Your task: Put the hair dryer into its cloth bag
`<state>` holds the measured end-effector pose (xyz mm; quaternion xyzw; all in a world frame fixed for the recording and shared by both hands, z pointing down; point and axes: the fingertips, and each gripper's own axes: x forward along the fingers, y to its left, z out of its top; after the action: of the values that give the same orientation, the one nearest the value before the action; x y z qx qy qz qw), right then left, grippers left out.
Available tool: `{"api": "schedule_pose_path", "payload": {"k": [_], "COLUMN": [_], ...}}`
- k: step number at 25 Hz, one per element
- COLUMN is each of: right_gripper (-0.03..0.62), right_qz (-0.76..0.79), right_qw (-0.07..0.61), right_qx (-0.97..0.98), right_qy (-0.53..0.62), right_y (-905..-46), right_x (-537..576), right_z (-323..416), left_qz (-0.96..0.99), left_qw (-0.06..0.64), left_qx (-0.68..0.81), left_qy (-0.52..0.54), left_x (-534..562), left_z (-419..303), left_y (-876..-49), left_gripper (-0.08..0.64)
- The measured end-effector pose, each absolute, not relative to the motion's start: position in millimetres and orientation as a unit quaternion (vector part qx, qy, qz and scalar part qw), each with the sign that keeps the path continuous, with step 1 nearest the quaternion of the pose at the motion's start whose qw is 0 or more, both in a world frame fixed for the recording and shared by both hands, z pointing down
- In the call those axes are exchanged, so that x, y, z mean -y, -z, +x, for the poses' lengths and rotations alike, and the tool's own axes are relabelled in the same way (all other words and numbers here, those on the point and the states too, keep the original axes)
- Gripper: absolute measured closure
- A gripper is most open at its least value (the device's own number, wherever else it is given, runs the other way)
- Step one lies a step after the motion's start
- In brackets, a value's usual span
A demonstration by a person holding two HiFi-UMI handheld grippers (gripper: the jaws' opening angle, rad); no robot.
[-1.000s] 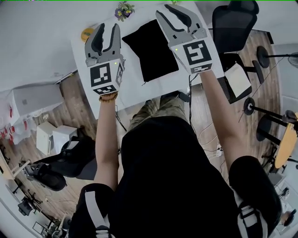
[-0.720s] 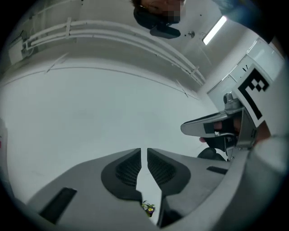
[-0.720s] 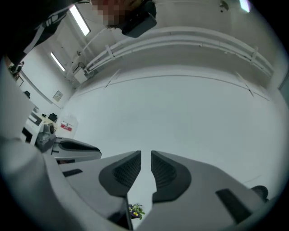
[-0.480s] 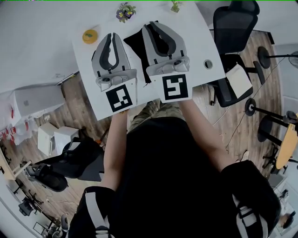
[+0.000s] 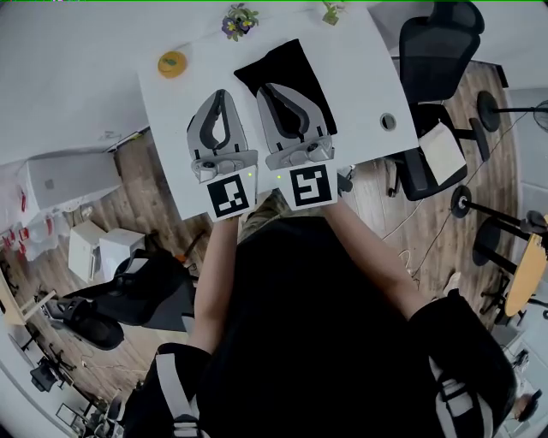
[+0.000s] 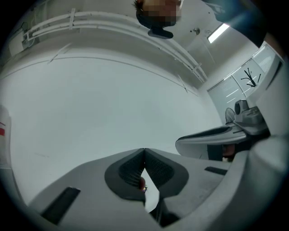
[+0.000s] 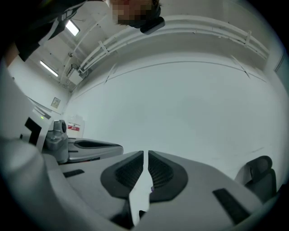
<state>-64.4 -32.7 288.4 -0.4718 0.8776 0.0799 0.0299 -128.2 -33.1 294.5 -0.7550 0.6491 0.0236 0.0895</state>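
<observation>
**Both grippers side by side over the table; bag lies flat beyond them**

1. Left gripper (image 5: 221,92): jaws fully closed, tips meeting. Its own view shows nothing between the pads.
2. Right gripper (image 5: 263,86): jaws closing, with only a thin slit left between the pads. Nothing stands in that slit.
3. Position: the two grippers are held just beside each other at the near edge of the white table (image 5: 364,73), both pointing toward its far side. Each gripper view catches the other gripper at its side, against a plain white wall.
4. Cloth bag (image 5: 295,68): black, lying flat on the table, right of centre. In the head view the right gripper's tips overlap its near left part. Whether they touch it cannot be told. The left gripper is clear of it, to the left.
5. Other items: a yellow object (image 5: 172,62) at the far left corner, two small plants (image 5: 239,19) on the far edge, and a black chair (image 5: 437,51) to the right of the table.
</observation>
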Motion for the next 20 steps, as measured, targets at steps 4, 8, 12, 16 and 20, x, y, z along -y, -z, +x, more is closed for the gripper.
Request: {"api": "schedule_pose_path", "payload": {"k": [4,8,12,16,20], "right_gripper": [0.541,0.543,0.545,0.545,0.546], "right_qz": [-0.467,-0.469,-0.470,-0.478,-0.476], "right_qw": [0.010,-0.015,-0.040,-0.046,-0.056], "right_qx": [-0.881,-0.880,-0.879,-0.877,-0.878], "right_qy": [-0.075,-0.072,-0.063,-0.025,-0.019], "right_y": [-306,-327,-347,-363,-374], "right_x": [33,35,39,39,41], "right_z": [-65,-64,-64,-64,-63], "left_qz": [-0.759,-0.759,-0.760,-0.761,-0.762], "left_qw": [0.081,0.069,0.064,0.054,0.048], "left_qx": [-0.646,-0.647,-0.646,-0.647,-0.646], "left_qy": [-0.015,-0.009,-0.002,0.008,0.020], "left_x": [32,31,32,33,33], "left_z": [-129,-133,-136,-138,-139], "left_y": [-311,-327,-340,-356,-368], "left_gripper": [0.535,0.535,0.535,0.535,0.535]}}
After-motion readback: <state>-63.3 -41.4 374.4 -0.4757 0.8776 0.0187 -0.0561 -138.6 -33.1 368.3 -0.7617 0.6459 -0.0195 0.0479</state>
